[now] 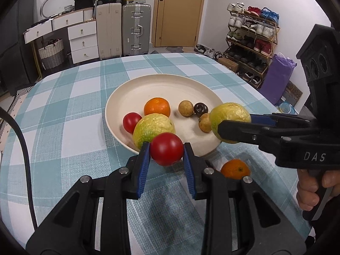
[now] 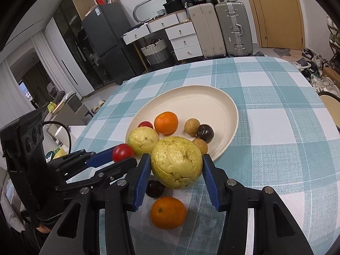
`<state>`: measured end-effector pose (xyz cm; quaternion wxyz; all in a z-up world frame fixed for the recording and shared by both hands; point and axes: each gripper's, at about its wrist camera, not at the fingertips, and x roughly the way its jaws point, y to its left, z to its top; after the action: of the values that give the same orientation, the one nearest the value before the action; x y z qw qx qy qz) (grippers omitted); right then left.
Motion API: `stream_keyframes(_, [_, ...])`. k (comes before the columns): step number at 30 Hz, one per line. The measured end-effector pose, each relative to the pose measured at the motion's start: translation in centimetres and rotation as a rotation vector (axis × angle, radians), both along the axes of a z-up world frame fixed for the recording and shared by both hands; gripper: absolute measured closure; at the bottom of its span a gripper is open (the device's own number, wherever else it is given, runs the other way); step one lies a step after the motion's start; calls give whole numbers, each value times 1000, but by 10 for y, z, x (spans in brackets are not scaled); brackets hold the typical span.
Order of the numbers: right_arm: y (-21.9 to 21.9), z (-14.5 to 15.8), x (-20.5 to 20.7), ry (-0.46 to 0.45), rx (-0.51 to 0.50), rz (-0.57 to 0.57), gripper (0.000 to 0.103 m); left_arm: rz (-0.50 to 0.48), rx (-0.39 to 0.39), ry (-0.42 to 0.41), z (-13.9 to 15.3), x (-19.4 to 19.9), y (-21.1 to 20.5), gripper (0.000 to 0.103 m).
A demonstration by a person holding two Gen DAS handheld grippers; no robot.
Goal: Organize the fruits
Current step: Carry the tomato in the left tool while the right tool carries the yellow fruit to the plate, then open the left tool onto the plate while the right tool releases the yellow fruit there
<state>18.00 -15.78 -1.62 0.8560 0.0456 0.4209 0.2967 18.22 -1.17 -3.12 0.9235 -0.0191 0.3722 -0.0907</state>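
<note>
tomatoes (image 1: pixel 166 148) 2 | guavas (image 2: pixel 176 162) 2 | oranges (image 2: pixel 168 212) 2 | longans (image 1: pixel 186 108) 2 | dark fruits (image 2: pixel 205 132) 2 | plate (image 1: pixel 161 82) 1

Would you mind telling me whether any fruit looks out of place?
Yes: an orange and a dark fruit lie on the tablecloth, off the plate that holds the others.

A lived-in home: a table with a blue checked cloth (image 1: pixel 63 110) stands in a room with a wooden door (image 1: pixel 177 12), suitcases (image 1: pixel 136 29) against the wall, a white chest of drawers (image 1: pixel 81 40), a full shoe rack (image 1: pixel 250 40) and a dark fridge (image 2: pixel 104 42)
</note>
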Motion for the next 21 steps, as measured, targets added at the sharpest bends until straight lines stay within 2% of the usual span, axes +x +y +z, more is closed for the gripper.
stream_keyframes(10, [17, -9, 16, 33, -12, 24, 54, -17, 3, 9, -6, 13, 0, 75])
stream_keyframes(21, [26, -16, 23, -5, -113, 2, 54, -5, 16, 13, -12, 27, 5, 75])
